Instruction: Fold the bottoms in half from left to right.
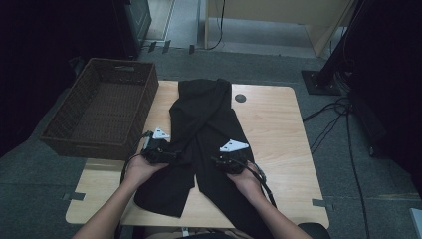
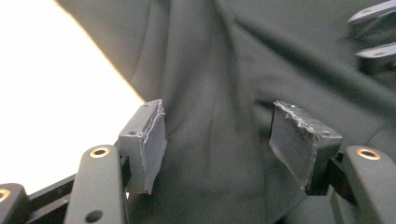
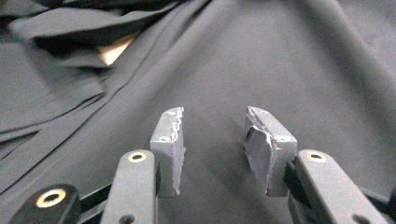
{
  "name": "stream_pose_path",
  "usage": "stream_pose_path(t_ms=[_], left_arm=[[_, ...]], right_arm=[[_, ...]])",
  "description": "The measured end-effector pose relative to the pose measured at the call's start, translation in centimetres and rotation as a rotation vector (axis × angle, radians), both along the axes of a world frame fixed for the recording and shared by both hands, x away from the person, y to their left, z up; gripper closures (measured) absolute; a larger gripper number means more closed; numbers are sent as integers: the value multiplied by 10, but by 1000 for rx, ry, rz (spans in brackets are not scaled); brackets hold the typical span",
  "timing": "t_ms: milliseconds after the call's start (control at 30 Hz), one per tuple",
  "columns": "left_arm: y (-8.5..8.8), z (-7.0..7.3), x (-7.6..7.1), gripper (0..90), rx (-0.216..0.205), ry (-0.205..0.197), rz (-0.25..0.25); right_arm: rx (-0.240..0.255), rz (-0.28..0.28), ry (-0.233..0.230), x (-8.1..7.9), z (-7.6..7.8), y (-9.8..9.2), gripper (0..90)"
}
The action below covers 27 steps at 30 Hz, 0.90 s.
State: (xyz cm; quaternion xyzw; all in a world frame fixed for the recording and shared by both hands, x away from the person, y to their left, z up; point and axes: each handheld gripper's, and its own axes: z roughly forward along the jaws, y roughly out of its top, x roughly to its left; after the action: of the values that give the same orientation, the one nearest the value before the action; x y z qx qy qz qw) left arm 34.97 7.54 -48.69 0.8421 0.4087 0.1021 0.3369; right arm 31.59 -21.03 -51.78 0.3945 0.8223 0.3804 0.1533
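Both grippers, left (image 1: pixel 171 149) and right (image 1: pixel 219 158), hover open and empty over the trousers (image 1: pixel 206 112); a shallow pinch risks slipping off the cloth.

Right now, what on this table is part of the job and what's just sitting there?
In the job:
- black garment, spread down the middle of the table
- left tool, open over the cloth, nothing pinched
- right tool, open over the cloth, nothing pinched

Lying about:
- wicker basket, at the table's left edge, with nothing visible inside
- wooden table
- floor cables
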Motion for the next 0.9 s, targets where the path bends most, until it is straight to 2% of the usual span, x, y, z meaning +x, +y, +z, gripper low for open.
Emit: stream_pose_path(t_ms=[67,167,200,233,300,367,433,500,567,600,700,767,800,900], left_arm=[[4,-2,-1,354,-5,8,19],[5,-10,2,345,28,35,34],[4,-13,3,347,37,36,29],[4,-15,3,353,40,19,29],[0,-15,3,448,45,4,29],[-4,-14,4,596,68,-13,8],[-8,-12,6,760,82,-2,-21],[-9,-10,10,869,51,30,-28],[-8,-5,14,886,-26,65,-31],[-7,-1,15,886,-59,73,-32],[-9,16,11,887,-121,45,-57],[-9,29,6,886,-147,18,-75],[-9,34,4,886,-169,11,-80],[-9,44,-1,885,-221,26,-100]], right_arm=[[4,-1,-7,-6,-1,1,578],[4,-5,-41,-10,-4,4,603],[7,-7,-41,-9,-4,4,610],[5,-8,-40,-8,-4,5,613],[8,-8,-37,-5,-4,9,615],[8,-8,-39,1,-4,14,619],[9,-15,-43,9,-4,19,623],[6,-24,-40,19,-3,26,623],[11,-45,-35,31,-3,34,623],[11,-45,-35,31,-3,34,623],[11,-43,-32,34,-3,37,620],[6,-9,-27,23,-2,33,617],[6,-9,-27,23,-2,33,617],[10,25,-38,2,-4,31,612]])
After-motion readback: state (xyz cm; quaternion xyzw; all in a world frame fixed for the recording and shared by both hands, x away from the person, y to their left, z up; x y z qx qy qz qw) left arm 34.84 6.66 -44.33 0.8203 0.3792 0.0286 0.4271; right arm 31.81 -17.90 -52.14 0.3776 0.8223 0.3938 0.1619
